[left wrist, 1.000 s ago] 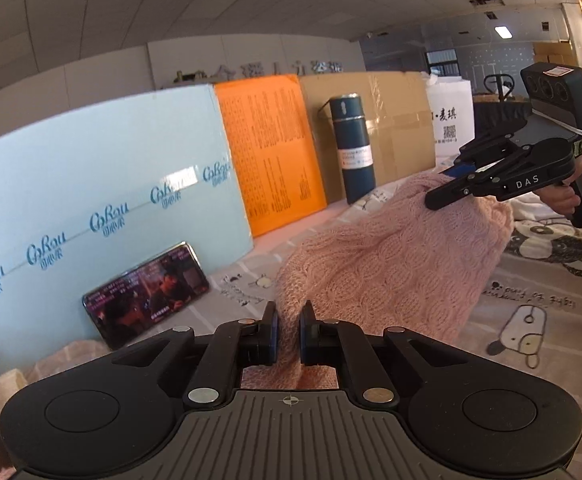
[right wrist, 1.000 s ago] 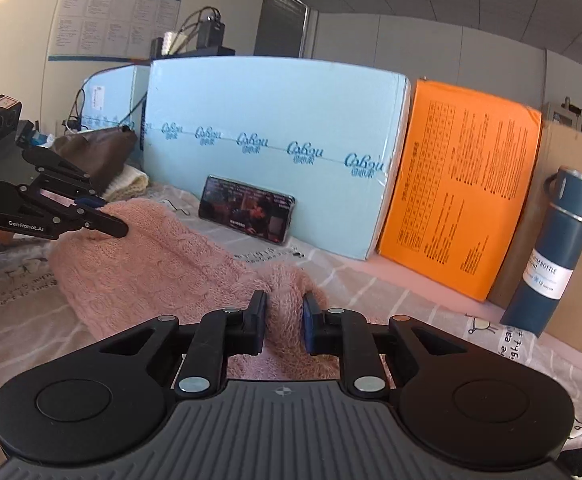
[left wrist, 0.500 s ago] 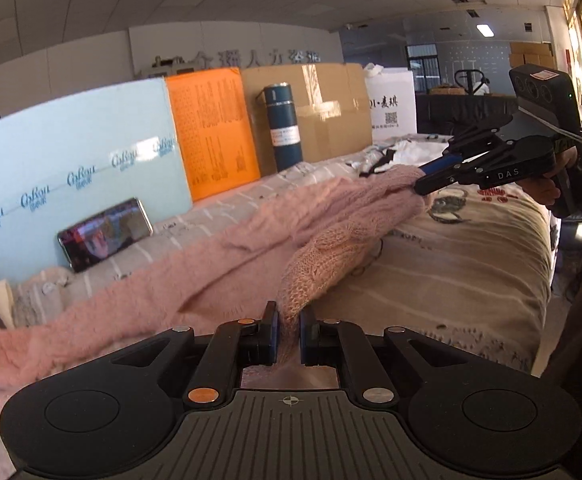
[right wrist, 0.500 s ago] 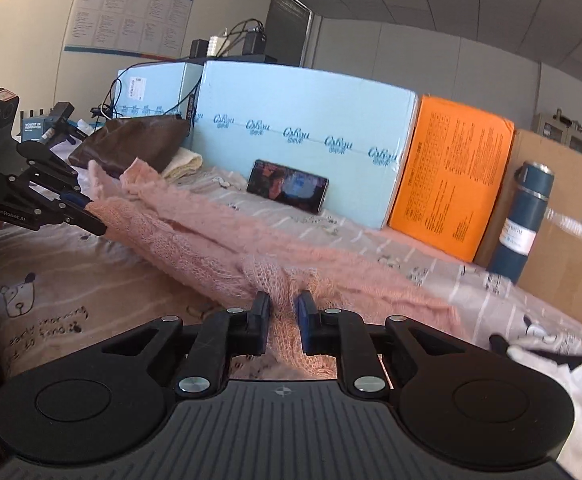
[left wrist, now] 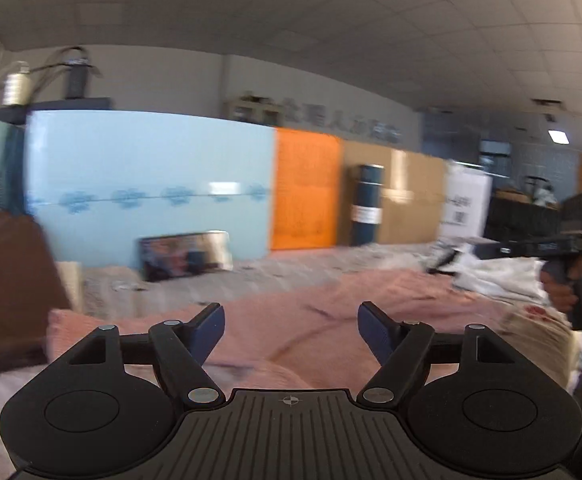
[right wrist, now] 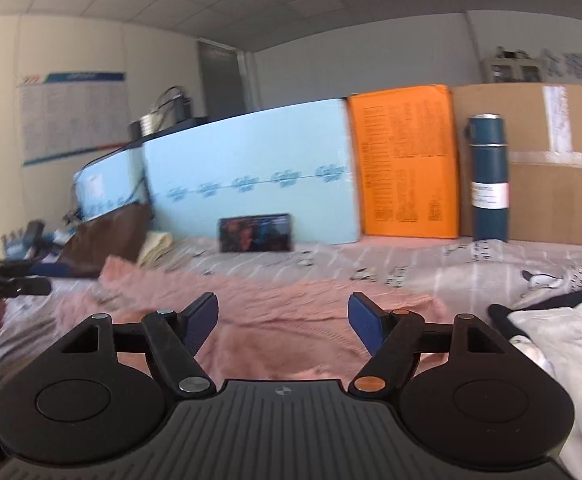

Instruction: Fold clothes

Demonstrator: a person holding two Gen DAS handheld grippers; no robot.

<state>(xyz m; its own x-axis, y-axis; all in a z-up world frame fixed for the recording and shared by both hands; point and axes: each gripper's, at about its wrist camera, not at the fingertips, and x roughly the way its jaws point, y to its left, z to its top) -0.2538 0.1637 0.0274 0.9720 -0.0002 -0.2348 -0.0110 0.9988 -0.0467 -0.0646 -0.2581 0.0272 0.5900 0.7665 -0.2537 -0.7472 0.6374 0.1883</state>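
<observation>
A pink knitted sweater (left wrist: 331,320) lies spread flat across the bed (right wrist: 431,264), seen in both wrist views (right wrist: 283,312). My left gripper (left wrist: 291,330) hovers just over its near edge with jaws opening and nothing pressed between the blue pads. Over the same garment my right gripper (right wrist: 283,320) is likewise opening, with only flat knit showing in its gap. In the left wrist view the right gripper (left wrist: 547,246) shows at the far right in a hand. The left gripper (right wrist: 7,284) appears at the left edge of the right wrist view.
Against the back stand a light blue foam board (right wrist: 251,184), an orange panel (right wrist: 403,164), a cardboard box (right wrist: 551,160) and a dark blue bottle (right wrist: 487,178). A phone (right wrist: 256,233) leans on the board. White clothes (right wrist: 563,336) lie right, a brown bag (right wrist: 107,236) left.
Both grippers have let go of the pink sweater and their jaws have spread wide. The sweater, lifted a second ago, now lies flat on the bed. Both views have swung and levelled.
</observation>
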